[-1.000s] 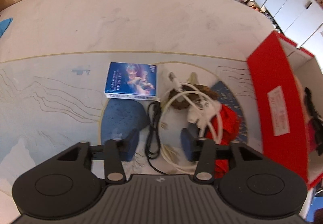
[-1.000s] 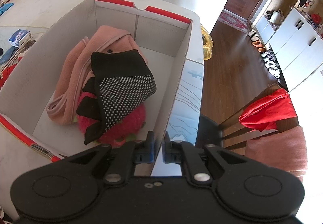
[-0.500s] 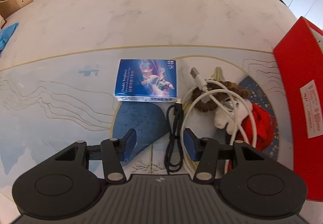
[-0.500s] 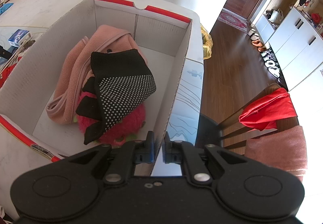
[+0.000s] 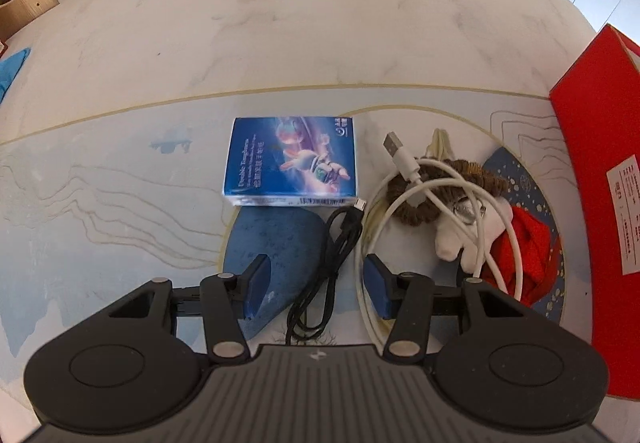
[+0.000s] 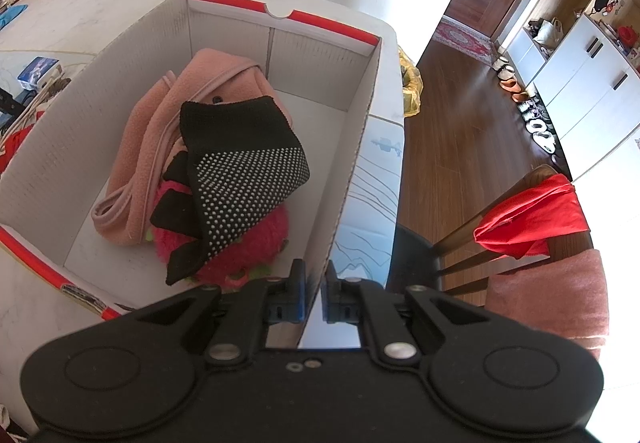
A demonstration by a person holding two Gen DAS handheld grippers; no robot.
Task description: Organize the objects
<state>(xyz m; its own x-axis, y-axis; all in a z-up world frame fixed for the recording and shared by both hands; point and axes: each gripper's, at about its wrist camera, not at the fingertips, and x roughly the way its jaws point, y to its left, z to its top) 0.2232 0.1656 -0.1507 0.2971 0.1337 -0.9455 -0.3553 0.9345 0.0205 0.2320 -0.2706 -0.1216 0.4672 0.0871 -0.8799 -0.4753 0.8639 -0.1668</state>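
**A:** So what are the jaws doing? On the left gripper (image 5: 316,285) they look about half open with nothing pinched. The black cable (image 5: 325,275) lies flat on the bench (image 5: 280,31) in the gap between them, and the blue pads don't touch it.

**B:** Yep. The right gripper (image 6: 313,297) has its jaws nearly shut, clamped on the side wall of the red and white box (image 6: 362,135).

**A:** And around the black cable?

**B:** The blue card box (image 5: 291,161) sits just beyond its far plug. The white USB cable (image 5: 424,199) is just to its right, looped over a brown scrunchie (image 5: 408,209) and a red and white plush (image 5: 516,243). The big box stands further right.

**A:** What's in the box?

**B:** A pink fleece (image 6: 148,147), a black grip sock (image 6: 244,171) and a fuzzy red thing (image 6: 256,247), all piled together.
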